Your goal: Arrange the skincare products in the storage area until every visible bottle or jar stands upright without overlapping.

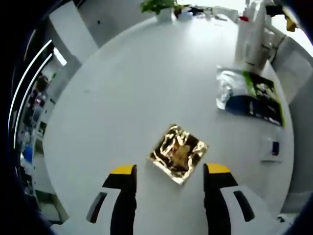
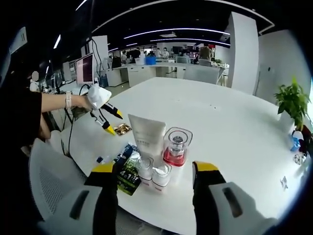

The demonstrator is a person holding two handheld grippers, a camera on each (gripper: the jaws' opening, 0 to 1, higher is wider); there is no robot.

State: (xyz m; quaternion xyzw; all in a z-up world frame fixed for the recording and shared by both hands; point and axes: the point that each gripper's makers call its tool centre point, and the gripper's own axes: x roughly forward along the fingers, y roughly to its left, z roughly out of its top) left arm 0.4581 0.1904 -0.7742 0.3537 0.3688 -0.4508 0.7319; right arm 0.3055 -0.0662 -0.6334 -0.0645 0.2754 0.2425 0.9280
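Outstretched from the left of the right gripper view, a person's bare forearm with a wristband is seen, its hand [image 2: 96, 96] wrapped around the left gripper [image 2: 111, 121], whose yellow-tipped jaws are spread apart and angled down over a gold foil sachet [image 2: 122, 129] lying flat on the white round table [image 2: 234, 122]. In the left gripper view the same gold foil sachet [image 1: 178, 153] is framed between the open jaws of the left gripper [image 1: 169, 171], just ahead of the tips and not touched. The right gripper [image 2: 154, 168] is held low at the near table edge, jaws wide apart and empty.

Just ahead of the right gripper the skincare products are grouped: a white tube [image 2: 147, 135] standing upright, a clear jar with a red base [image 2: 176, 146] upright beside it, and two small clear-capped bottles [image 2: 153, 172] upright in front. A green and black pouch [image 2: 128, 169] lies flat to their left, touching or nearly touching them.

Beyond the table an open office is seen, with ceiling strip lights, desks, a monitor [image 2: 84, 68] and a potted plant [image 2: 292, 103] at the table's far right edge. A white mesh chair [image 2: 49, 186] is placed at the lower left.
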